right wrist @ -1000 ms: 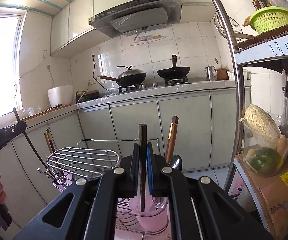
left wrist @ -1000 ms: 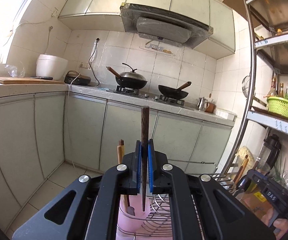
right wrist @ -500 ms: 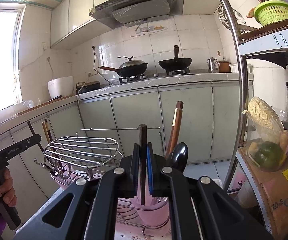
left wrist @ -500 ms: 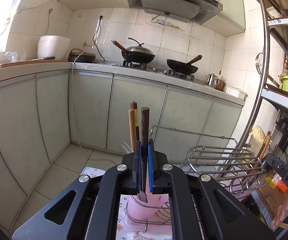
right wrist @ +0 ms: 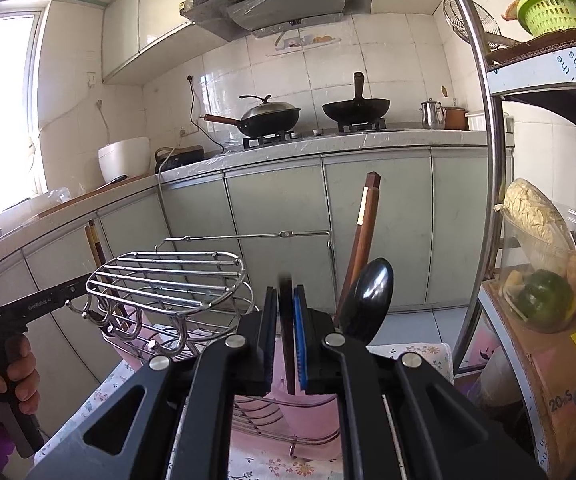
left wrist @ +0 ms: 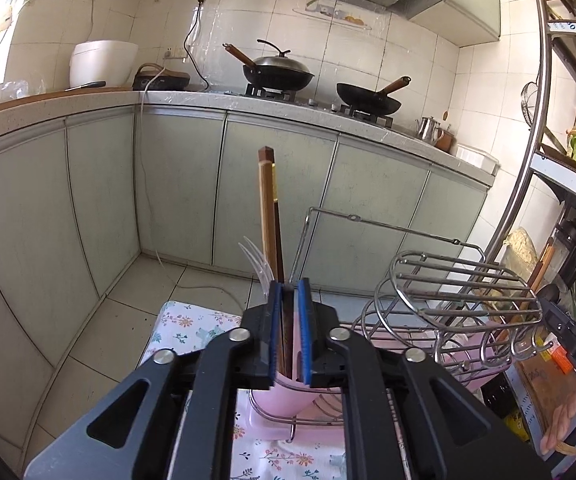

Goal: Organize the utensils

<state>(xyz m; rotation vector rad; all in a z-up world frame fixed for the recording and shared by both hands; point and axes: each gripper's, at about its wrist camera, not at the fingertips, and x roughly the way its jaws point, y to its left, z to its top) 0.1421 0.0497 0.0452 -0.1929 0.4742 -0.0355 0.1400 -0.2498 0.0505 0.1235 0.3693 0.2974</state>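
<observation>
My left gripper (left wrist: 289, 332) stands over a pink utensil cup (left wrist: 284, 394) in a wire rack; its jaws have parted slightly and a dark wooden chopstick (left wrist: 286, 332) sits low between the pads, reaching into the cup. Wooden chopsticks (left wrist: 267, 216) and a clear plastic fork (left wrist: 255, 258) stand in that cup. My right gripper (right wrist: 286, 332) is over another pink cup (right wrist: 307, 412); a dark chopstick (right wrist: 286, 320) stands between its slightly parted pads. A black spoon (right wrist: 369, 300) and brown chopsticks (right wrist: 361, 240) stand in that cup.
A chrome wire dish rack (right wrist: 168, 280) (left wrist: 447, 292) spans between the two cups on a floral cloth (left wrist: 184, 328). A metal shelf unit (right wrist: 487, 160) with a cardboard box and vegetables stands at right. Kitchen cabinets and stove with two woks lie behind.
Both grippers have lowered toward the cups. The chopstick in each has dropped from well above the pads to low between them, and both jaw pairs have loosened slightly.
</observation>
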